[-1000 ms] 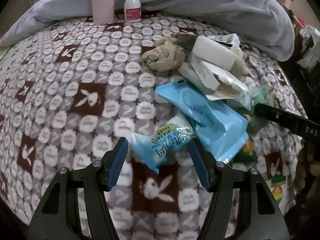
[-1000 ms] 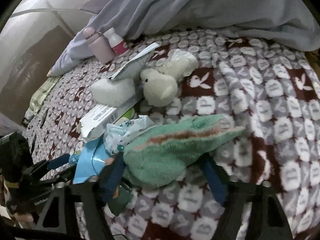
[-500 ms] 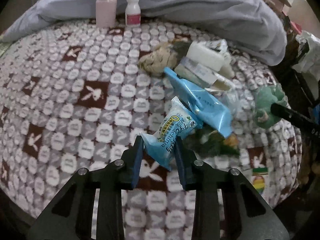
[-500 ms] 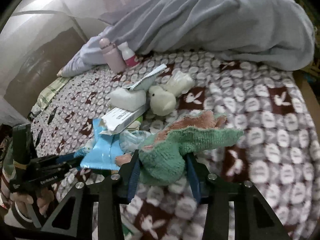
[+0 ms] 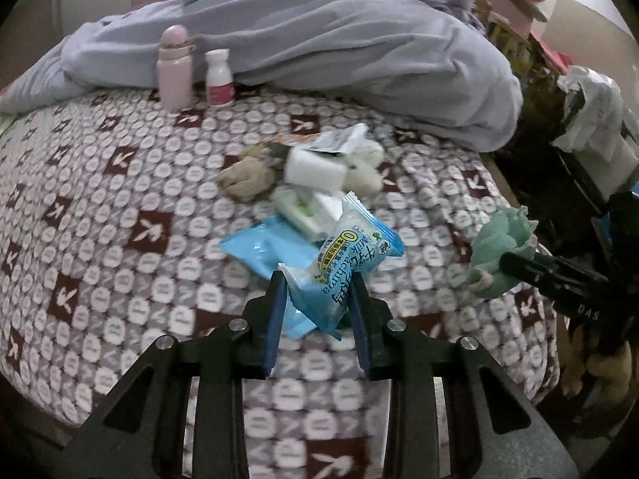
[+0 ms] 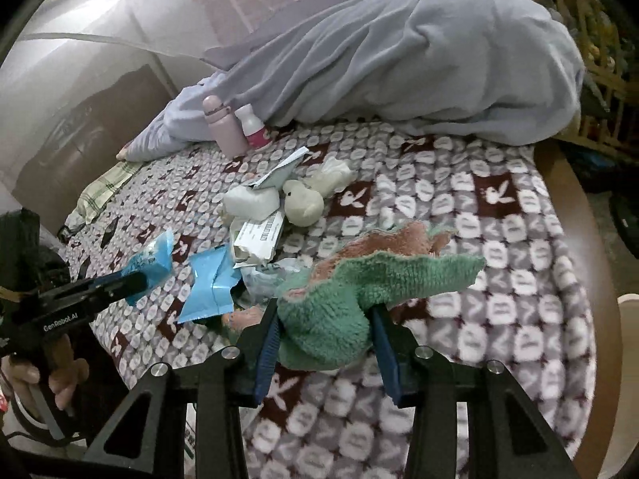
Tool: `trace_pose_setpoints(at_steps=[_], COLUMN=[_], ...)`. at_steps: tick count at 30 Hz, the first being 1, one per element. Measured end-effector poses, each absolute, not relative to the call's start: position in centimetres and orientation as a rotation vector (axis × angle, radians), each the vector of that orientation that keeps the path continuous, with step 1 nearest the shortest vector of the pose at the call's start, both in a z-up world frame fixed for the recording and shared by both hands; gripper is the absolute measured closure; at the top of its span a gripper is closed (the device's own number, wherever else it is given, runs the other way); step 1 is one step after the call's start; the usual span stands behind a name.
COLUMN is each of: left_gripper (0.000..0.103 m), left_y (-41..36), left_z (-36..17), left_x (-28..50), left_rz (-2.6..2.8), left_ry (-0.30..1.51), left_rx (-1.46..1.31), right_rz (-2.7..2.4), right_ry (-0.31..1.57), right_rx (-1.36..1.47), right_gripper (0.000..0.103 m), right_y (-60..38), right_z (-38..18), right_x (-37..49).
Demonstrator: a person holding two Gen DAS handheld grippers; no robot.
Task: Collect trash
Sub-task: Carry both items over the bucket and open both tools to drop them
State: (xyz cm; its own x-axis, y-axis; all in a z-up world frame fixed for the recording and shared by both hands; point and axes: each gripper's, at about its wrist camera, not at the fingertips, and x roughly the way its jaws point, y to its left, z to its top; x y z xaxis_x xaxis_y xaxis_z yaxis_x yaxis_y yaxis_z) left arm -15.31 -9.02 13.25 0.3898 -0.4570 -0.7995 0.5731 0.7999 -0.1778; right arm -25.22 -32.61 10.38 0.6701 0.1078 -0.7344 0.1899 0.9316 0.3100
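My left gripper [image 5: 317, 299] is shut on a light blue snack packet [image 5: 343, 263] and holds it above the patterned bedspread [image 5: 120, 219]; the same packet [image 6: 153, 259] shows in the right wrist view at the left. My right gripper [image 6: 325, 331] is shut on a green and pink fuzzy sock [image 6: 359, 291], lifted off the bed; the sock [image 5: 499, 247] also appears at the right of the left wrist view. A flat blue wrapper [image 5: 271, 247] [image 6: 211, 283], a white box [image 6: 259, 235], tissue packs [image 5: 315, 167] and balled socks [image 5: 247, 175] [image 6: 303, 203] lie in a heap mid-bed.
A pink bottle [image 5: 173, 68] and a small white bottle [image 5: 219, 78] stand at the back by a rumpled lavender blanket [image 5: 359, 48]. The bed's wooden edge [image 6: 575, 207] runs along the right. Dark clutter and a white bag [image 5: 591, 119] sit beyond it. A hand [image 6: 52, 375] grips the left tool.
Both grippers closed, the left on the snack packet and the right on the green sock, then lifted them off the bed and drew back; the heap looks smaller and farther.
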Motion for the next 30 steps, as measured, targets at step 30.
trace_pose_setpoints(at_steps=[30], left_gripper=[0.075], left_y=[-21.9], left_z=[13.9], left_x=[-21.4], left_rz=[-0.788], left_ry=[0.953], left_rx=[0.249], right_rz=[-0.200], right_ry=[0.780], right_rx=[0.369], right_gripper=[0.061], right_y=[-38.9], right_z=[12.3], right_x=[-33.2])
